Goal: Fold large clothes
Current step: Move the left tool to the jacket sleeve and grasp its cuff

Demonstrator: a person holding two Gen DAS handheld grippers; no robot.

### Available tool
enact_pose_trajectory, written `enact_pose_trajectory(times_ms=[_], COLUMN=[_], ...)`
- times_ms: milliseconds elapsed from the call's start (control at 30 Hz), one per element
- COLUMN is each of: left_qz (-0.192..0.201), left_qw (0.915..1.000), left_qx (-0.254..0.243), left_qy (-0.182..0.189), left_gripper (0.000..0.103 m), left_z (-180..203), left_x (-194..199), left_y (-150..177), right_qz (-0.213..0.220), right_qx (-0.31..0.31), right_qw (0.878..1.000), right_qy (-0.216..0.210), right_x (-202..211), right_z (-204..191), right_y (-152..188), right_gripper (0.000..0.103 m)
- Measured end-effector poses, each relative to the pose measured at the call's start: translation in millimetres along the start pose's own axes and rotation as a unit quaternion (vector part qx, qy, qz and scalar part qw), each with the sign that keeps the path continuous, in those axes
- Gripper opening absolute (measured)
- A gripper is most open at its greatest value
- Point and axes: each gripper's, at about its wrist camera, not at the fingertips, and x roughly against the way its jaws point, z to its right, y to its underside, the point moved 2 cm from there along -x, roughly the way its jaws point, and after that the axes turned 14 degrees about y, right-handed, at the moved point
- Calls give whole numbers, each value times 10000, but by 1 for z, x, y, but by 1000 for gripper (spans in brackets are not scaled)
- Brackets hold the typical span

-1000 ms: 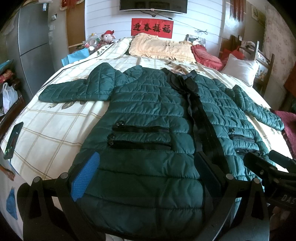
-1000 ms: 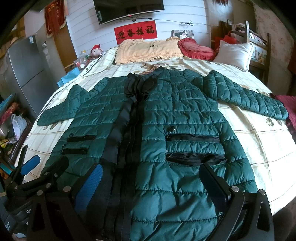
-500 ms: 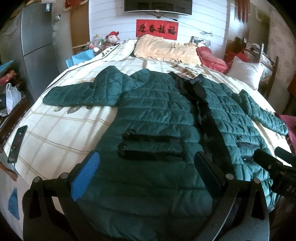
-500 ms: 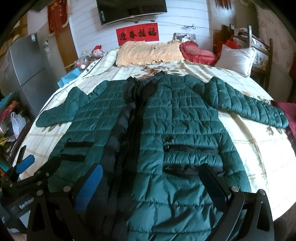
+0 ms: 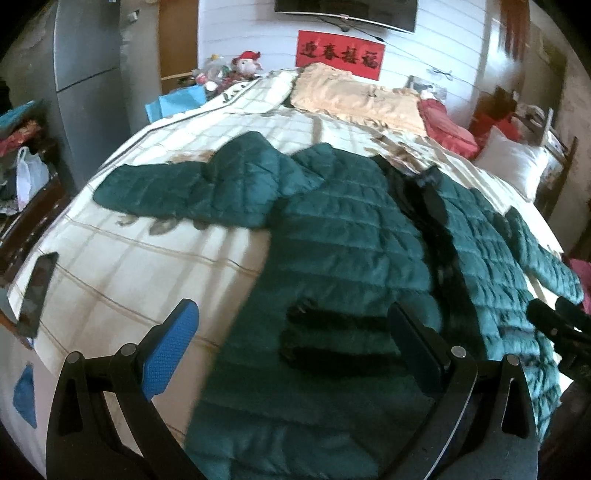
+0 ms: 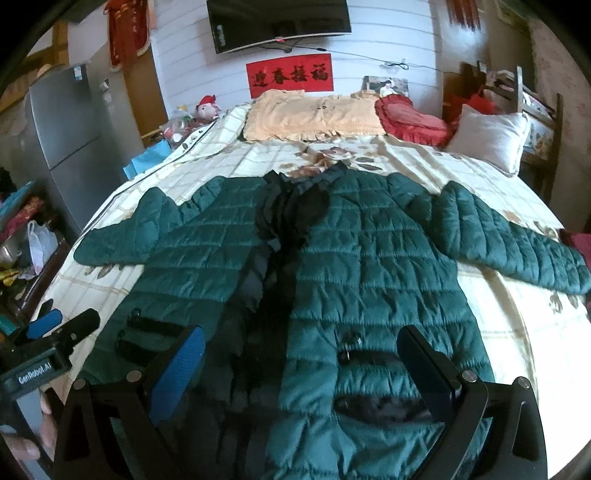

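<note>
Jacket (image 6: 369, 266), dark green, quilted and padded, lay face up on the bed (image 6: 517, 332), which carried a cream checked sheet; its hem pointed toward the cameras and both sleeves stretched out to the sides. Its black collar and front placket ran down the middle, and black-trimmed pockets sat low on each front panel.

On the white wall behind the bed hung a red paper banner (image 6: 290, 75) with four black Chinese characters, below a dark flat-screen television (image 6: 277, 24). White lettering reading "GenRobot.AI" showed on the body of the left gripper (image 5: 291, 354) where it entered the right wrist view at the lower left, held by a hand whose fingers (image 6: 22, 448) were partly cut off by the frame edge.

Both sets of jaws were spread wide and held nothing. The left gripper hovered over the jacket's lower left front, one blue pad over bare sheet and the other finger over the pocket. The right gripper (image 6: 299, 369) hovered above the hem near the placket and the right pocket.

The left wrist view was smeared by motion blur, so the jacket's stitching and pocket details were hard to make out there. A dark flat phone-like object (image 5: 37, 291) lay at the bed's left edge. The right sleeve's cuff ran to the frame edge in the right wrist view.
</note>
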Motion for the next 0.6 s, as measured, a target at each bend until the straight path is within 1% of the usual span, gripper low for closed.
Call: enact_pose_trajectory(times_ms=[167, 300, 467, 600], left_qz=[96, 80, 87, 53], left_qw=[9996, 9992, 9982, 9968], left_qx=[37, 192, 242, 400], left_qy=[-268, -341, -544, -695], left_gripper=[102, 102, 102, 102], left_z=[-22, -40, -60, -84], left_x=[0, -4, -9, -17], left_y=[-17, -27, -39, -49], right_qz=[36, -26, -22, -95], right_qx=[-11, -67, 9, 59], right_qw=[10000, 9999, 9999, 9999], right_qy=[-53, -105, -103, -100], right_x=[-10, -20, -30, -41], right_z=[-4, -6, -13, -18], right_y=[-16, -25, -35, -42], right_gripper=[103, 103, 103, 103])
